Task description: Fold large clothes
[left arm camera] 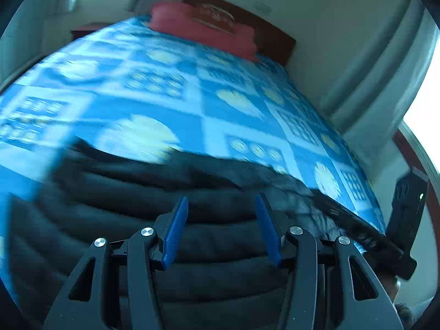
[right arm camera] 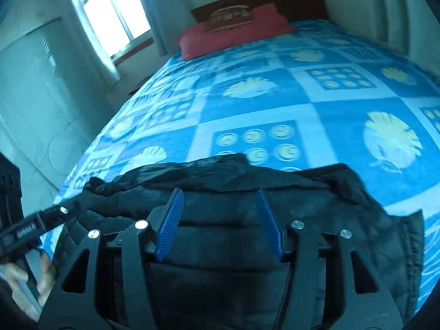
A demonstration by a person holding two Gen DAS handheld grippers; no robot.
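Both jaws stand wide apart and hold nothing: my left gripper (left arm camera: 221, 228) and my right gripper (right arm camera: 220, 224) hover just above the black padded jacket (right arm camera: 247, 200). It lies directly ahead on the near part of the blue patterned bed cover (right arm camera: 275, 104), its long side running across from left to right. Its quilted ribs look soft and puffy, with wrinkled thin fabric at the far edge.

jacket (right arm camera: 247, 220): quilted matt cloth | bedspread (right arm camera: 316, 104): soft printed cloth
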